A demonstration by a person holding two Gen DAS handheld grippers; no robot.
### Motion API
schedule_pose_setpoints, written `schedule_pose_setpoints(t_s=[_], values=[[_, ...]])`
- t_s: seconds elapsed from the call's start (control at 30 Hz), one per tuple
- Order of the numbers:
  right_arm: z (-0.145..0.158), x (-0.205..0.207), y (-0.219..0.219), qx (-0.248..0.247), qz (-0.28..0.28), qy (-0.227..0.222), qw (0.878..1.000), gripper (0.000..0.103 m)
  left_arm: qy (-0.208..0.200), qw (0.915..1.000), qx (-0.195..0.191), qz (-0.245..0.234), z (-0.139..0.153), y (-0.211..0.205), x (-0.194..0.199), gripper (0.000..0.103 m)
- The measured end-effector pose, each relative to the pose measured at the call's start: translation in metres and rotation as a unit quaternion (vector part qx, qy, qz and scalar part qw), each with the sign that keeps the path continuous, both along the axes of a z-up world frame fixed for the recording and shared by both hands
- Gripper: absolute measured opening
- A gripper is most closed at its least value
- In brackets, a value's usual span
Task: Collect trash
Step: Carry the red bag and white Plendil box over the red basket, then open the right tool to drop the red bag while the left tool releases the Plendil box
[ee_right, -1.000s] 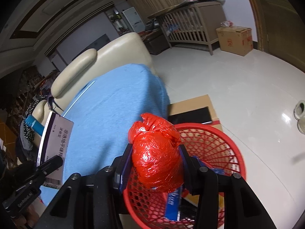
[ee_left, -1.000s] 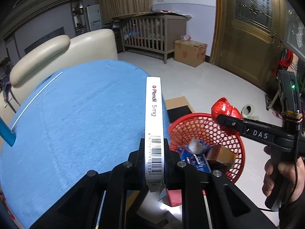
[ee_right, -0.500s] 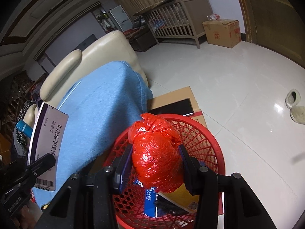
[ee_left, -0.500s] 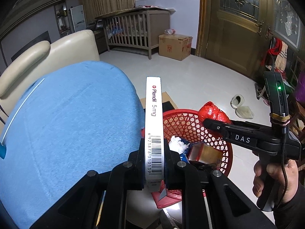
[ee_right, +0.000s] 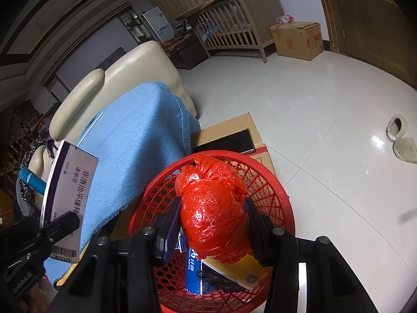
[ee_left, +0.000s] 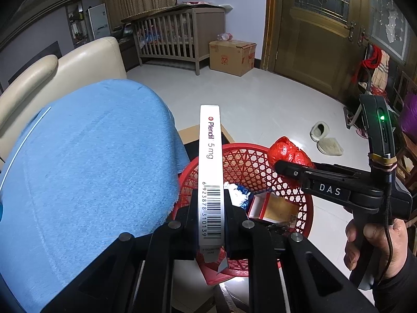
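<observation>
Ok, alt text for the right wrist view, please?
The right gripper holds a crumpled red plastic bag over a red mesh basket that already holds trash. At left, the left gripper holds a flat medicine box beside a blue cloth.

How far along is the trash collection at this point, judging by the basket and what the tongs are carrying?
Partly done: the red basket already holds a blue packet, a yellow-brown box and crumpled paper. In hand: the right tongs grip a red plastic wad over the basket, and the left tongs pinch a white medicine box near its rim. Left: release both.
</observation>
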State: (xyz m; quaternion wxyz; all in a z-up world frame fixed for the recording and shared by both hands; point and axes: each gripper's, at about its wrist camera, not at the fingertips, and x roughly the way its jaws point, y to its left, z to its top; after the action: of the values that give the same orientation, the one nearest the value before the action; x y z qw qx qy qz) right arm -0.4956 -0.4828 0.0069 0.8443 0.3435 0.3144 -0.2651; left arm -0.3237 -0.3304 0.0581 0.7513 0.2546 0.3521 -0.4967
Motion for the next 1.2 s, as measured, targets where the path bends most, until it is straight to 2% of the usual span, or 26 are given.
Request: schedule_pose_setpoints(t_s=[0.47, 0.5, 0.6, 0.73, 1.2], values=[[-0.004, 0.003, -0.010, 0.003, -0.002, 0.015, 1.000, 0.051, 0.009, 0.9998, 0.011, -0.013, -0.010, -0.007, -0.005, 0.015], [-0.006, 0.005, -0.012, 0.006, 0.001, 0.021, 1.000, 0.055, 0.009, 0.9998, 0.011, -0.013, -0.010, -0.007, -0.005, 0.015], [-0.011, 0.008, -0.015, 0.005, -0.008, 0.033, 0.999, 0.076, 0.010, 0.9998, 0.012, -0.015, -0.011, -0.007, -0.005, 0.015], [-0.009, 0.003, -0.018, 0.006, -0.022, 0.023, 0.999, 0.084, 0.013, 0.9997, 0.014, -0.015, -0.014, -0.009, -0.003, 0.015], [0.022, -0.039, -0.030, -0.001, -0.074, -0.041, 0.996, 0.084, 0.031, 0.9988, 0.033, -0.022, -0.028, -0.026, -0.003, 0.015]])
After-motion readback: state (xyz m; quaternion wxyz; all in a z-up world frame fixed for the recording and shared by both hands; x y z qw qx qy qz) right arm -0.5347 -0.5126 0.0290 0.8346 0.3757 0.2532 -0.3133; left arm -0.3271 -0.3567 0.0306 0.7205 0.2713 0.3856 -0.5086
